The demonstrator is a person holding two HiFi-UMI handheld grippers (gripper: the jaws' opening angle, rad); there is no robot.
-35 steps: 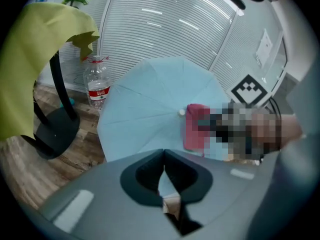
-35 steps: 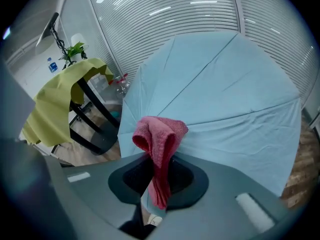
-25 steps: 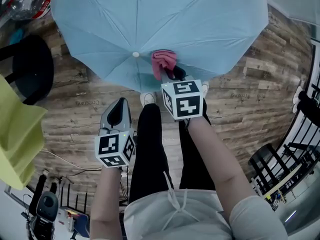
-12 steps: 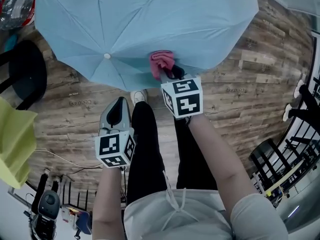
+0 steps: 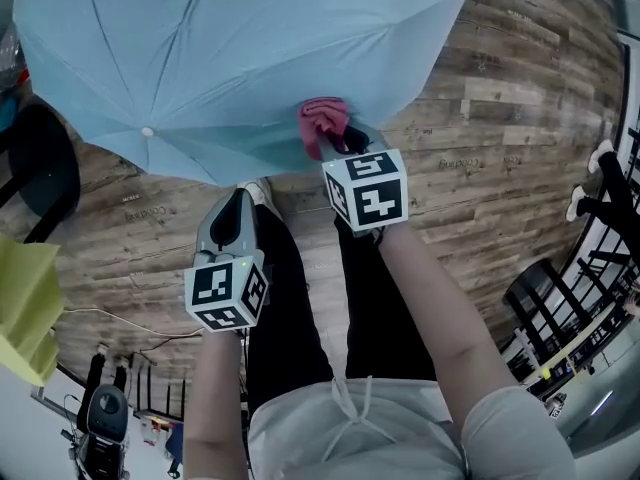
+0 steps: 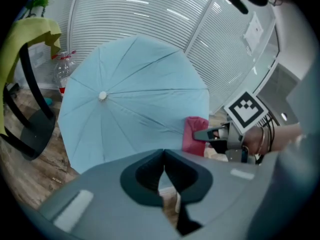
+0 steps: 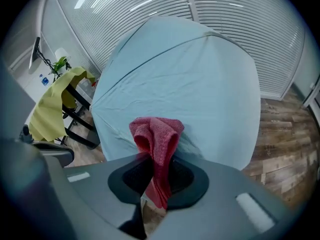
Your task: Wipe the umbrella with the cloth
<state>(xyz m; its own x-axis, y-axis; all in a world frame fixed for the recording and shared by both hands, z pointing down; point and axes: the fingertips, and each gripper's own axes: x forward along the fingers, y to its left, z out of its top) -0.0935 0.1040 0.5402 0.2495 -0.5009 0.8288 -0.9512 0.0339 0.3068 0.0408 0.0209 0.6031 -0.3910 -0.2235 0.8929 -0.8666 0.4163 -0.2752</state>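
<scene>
An open light-blue umbrella (image 5: 240, 58) lies on the wooden floor, canopy facing me; it also fills the left gripper view (image 6: 130, 104) and the right gripper view (image 7: 190, 84). My right gripper (image 5: 338, 148) is shut on a pink-red cloth (image 5: 324, 123), which presses against the canopy's near edge. The cloth (image 7: 156, 139) bunches up between the jaws. My left gripper (image 5: 232, 220) hangs shut and empty below the umbrella's edge, left of the right one. From the left gripper view the cloth (image 6: 194, 134) and right gripper (image 6: 220, 134) show at the right.
A black stool (image 5: 40, 173) with yellow fabric (image 5: 25, 313) draped nearby stands at the left. Black metal frames (image 5: 570, 308) are at the right. A plastic bottle (image 6: 62, 69) stands behind the umbrella, against window blinds (image 6: 150, 19). The person's legs (image 5: 300, 308) are below the grippers.
The umbrella's canopy has shifted left in the head view, its tip moving leftwards and downwards. The cloth stays held against the canopy edge. The left gripper has barely moved.
</scene>
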